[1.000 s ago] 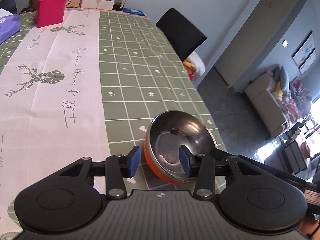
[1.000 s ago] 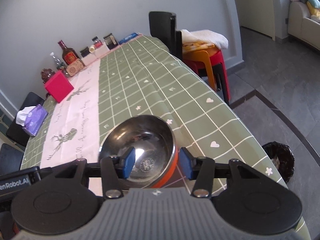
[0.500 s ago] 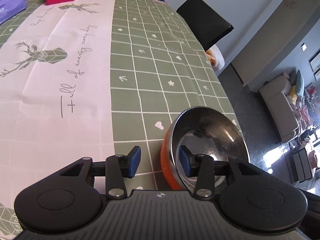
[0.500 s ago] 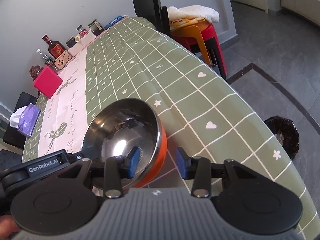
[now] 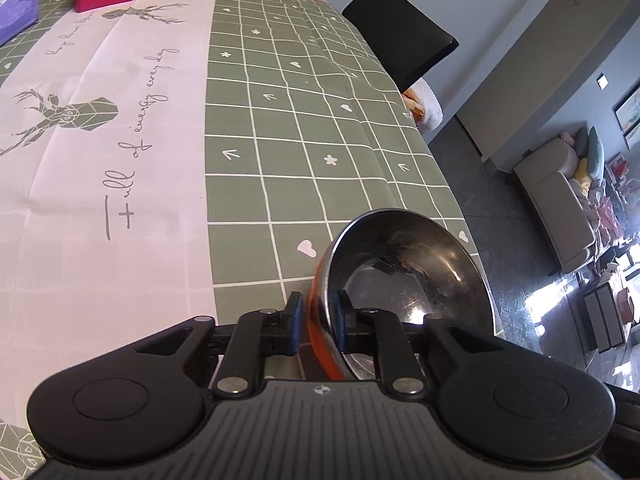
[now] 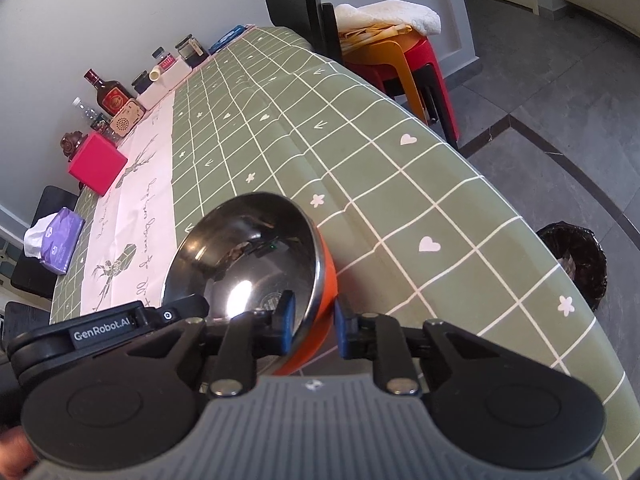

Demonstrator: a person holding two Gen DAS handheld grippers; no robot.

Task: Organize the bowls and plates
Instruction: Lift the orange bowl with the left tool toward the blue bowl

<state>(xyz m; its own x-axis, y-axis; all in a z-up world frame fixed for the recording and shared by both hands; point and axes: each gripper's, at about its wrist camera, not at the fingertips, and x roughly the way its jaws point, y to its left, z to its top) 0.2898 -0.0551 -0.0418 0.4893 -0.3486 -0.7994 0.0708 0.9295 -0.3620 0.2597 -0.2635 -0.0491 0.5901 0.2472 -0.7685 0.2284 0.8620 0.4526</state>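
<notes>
A steel bowl with an orange outside (image 5: 404, 276) sits near the right edge of the green checked tablecloth (image 5: 304, 128). My left gripper (image 5: 318, 322) is shut on the bowl's near left rim, one blue pad outside, one inside. My right gripper (image 6: 312, 326) is shut on the bowl (image 6: 248, 256) at its right rim, one pad inside, one outside. The bowl looks tilted between the two grippers. The left gripper's body (image 6: 108, 324) shows at the left of the right wrist view.
A red box (image 6: 96, 162), a purple tissue pack (image 6: 60, 240), bottles and jars (image 6: 132, 96) stand at the table's far end. A black chair (image 6: 296, 8) and red and orange stools (image 6: 404, 56) stand at the right side. A black bin (image 6: 572, 264) is on the floor.
Both grippers have closed from open onto the bowl's rim. The bowl has tilted and shifted slightly in view.
</notes>
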